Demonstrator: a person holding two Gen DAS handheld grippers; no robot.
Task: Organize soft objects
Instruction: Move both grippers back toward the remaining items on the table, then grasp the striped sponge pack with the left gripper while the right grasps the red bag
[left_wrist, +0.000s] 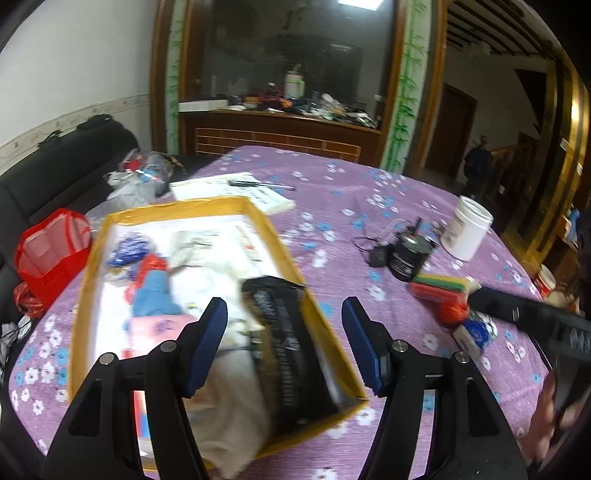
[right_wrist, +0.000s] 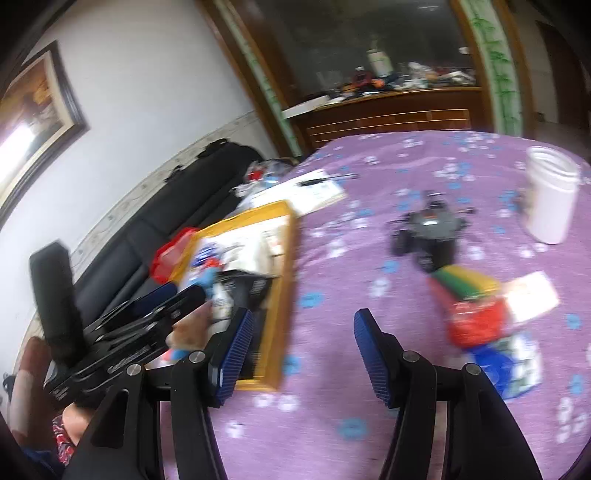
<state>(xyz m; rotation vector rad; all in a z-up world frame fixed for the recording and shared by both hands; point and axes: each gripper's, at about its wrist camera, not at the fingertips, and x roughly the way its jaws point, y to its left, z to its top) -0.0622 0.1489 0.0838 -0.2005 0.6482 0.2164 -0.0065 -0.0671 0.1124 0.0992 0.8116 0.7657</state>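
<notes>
While both grippers are held apart and empty, the left gripper (left_wrist: 284, 343) is poised over the yellow-rimmed box (left_wrist: 273, 236) of soft items; bare purple tablecloth (right_wrist: 325, 280) is seen ahead of the right gripper (right_wrist: 303, 354).

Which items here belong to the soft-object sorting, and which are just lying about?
Job:
box, with a blue cloth, white cloth and black packet inside
colourful cloth stack
orange-red bundle

Lying about:
white jar
black gadget
papers with pen
red bag
</notes>
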